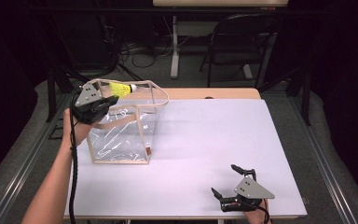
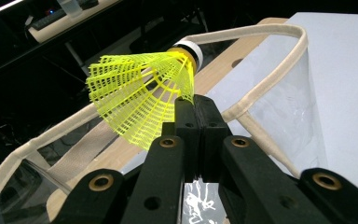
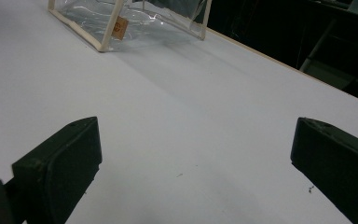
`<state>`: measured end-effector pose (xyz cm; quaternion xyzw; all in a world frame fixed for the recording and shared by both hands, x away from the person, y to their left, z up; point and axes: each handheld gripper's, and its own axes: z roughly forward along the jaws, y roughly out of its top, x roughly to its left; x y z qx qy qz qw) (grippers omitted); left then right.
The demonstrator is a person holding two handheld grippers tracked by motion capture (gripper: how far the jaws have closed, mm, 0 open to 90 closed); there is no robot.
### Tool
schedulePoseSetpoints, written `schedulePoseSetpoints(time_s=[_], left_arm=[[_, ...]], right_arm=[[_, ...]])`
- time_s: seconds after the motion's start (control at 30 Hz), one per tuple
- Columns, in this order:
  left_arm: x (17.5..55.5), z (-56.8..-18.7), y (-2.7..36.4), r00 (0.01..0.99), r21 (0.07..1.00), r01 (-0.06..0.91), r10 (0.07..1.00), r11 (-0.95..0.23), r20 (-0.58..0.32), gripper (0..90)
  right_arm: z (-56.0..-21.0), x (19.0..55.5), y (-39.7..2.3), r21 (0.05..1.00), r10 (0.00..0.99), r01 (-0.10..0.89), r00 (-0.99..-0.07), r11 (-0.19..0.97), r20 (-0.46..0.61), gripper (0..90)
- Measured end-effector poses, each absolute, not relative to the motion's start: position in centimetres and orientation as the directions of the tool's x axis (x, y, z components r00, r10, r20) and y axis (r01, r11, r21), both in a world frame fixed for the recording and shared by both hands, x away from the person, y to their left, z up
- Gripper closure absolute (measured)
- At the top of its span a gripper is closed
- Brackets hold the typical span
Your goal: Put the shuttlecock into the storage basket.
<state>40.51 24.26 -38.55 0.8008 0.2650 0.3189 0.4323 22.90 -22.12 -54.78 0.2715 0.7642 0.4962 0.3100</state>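
left claw (image 1: 113, 99): raised, pinching shuttlecock (image 1: 120, 88) | right claw (image 1: 233, 179): low, open

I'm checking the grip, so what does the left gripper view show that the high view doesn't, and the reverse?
Left gripper view alone: the left gripper pinching the edge of the yellow shuttlecock's mesh skirt, jaws pressed together. High view alone: the right gripper, open, low over the white table, and the clear bag's full boxy shape. Both: the shuttlecock above the bag's open top and its beige handle.
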Motion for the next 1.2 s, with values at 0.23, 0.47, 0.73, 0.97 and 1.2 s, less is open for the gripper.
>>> schedulePoseSetpoints(time_s=[0.23,0.47,0.73,0.97,1.2], left_arm=[[41.0,-38.8,24.4,0.653,0.843,0.194,0.707,-0.502,0.270,89.3],[41.3,-39.0,24.4,0.647,0.828,0.235,0.717,-0.510,0.259,89.3],[41.9,-38.9,24.1,0.633,0.803,0.284,0.731,-0.524,0.254,89.3],[42.6,-38.7,23.8,0.622,0.780,0.346,0.750,-0.522,0.226,89.0],[43.3,-38.7,23.4,0.608,0.759,0.386,0.763,-0.524,0.217,88.9]], right_arm=[[-54.8,22.9,-22.1,0.926,0.722,0.107,-0.661,0.361,-0.205,1.4],[-54.8,22.9,-22.1,0.926,0.722,0.109,-0.662,0.361,-0.204,1.5],[-54.8,22.9,-22.1,0.925,0.721,0.113,-0.663,0.362,-0.201,1.4],[-54.8,22.9,-22.1,0.924,0.720,0.114,-0.664,0.364,-0.201,1.5],[-54.8,22.9,-22.1,0.925,0.721,0.115,-0.663,0.362,-0.200,1.5]])
